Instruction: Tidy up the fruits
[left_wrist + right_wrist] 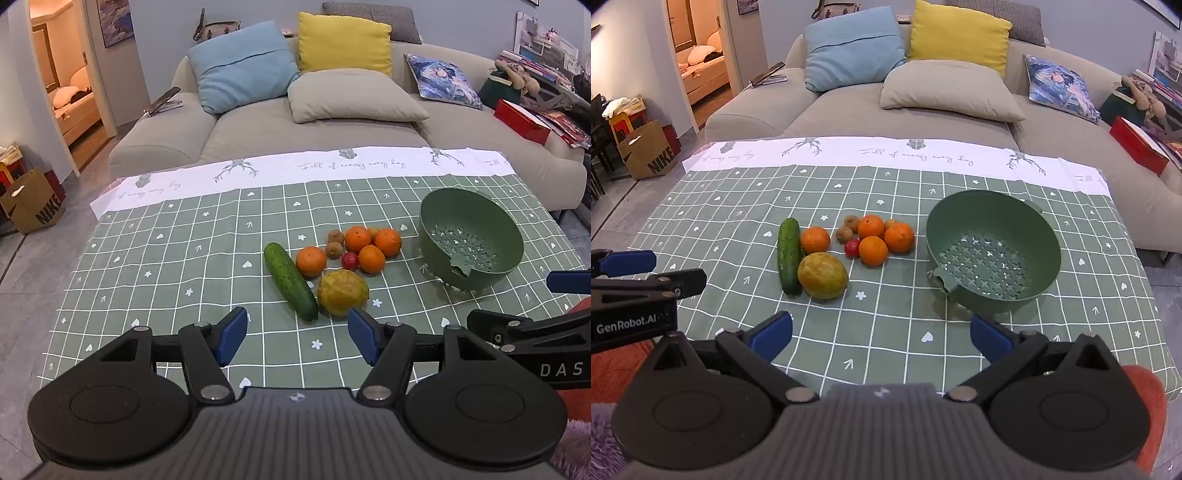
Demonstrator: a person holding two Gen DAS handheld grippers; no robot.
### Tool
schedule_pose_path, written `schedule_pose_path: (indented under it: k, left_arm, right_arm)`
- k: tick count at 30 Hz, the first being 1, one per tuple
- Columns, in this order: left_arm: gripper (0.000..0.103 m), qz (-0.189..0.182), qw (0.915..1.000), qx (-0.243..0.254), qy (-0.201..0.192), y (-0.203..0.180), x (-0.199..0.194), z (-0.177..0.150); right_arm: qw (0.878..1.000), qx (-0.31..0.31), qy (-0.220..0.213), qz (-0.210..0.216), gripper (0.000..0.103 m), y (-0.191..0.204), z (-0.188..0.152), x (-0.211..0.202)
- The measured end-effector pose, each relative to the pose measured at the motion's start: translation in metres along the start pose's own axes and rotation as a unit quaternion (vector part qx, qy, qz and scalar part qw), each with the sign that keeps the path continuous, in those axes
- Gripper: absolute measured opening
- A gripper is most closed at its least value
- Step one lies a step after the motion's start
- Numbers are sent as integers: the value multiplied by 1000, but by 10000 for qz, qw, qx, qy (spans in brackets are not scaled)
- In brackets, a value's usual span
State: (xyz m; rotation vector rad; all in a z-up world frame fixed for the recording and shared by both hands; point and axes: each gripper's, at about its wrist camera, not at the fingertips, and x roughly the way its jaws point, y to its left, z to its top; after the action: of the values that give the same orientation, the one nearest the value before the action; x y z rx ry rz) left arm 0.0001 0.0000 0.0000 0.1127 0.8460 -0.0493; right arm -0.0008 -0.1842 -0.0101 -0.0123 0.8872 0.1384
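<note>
- Your fruit sits in a loose cluster mid-table on the green checked tablecloth (886, 332): four oranges (873, 250), three small brown kiwis (844, 234), a little red fruit (852, 247), and a big yellow-green citrus (822, 275) nearest you.
- A cucumber (788, 255) lies along the cluster's left edge, touching the big citrus.
- The green colander bowl (993, 218) stands to the right of the cluster, apart from it and tipped towards you, with nothing in it.
- Your left gripper (297, 336) hovers just short of the cucumber and citrus, jaws spread wide and holding nothing.
- Your right gripper (881, 334) hangs over bare cloth in front of the bowl, jaws likewise wide and unloaded.
- Beyond the table runs a beige sofa (332, 129) with blue, yellow and beige cushions; a Nike paper bag (35, 201) sits on the floor to the left.
</note>
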Motion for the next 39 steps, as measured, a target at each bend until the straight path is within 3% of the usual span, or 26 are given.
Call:
schedule_pose_path:
  k: [39]
  left_arm:
    - [73,17,10000,-5,52,1,2,-3]
  right_arm:
    - [9999,81,61,-51,98,-2,-3,5]
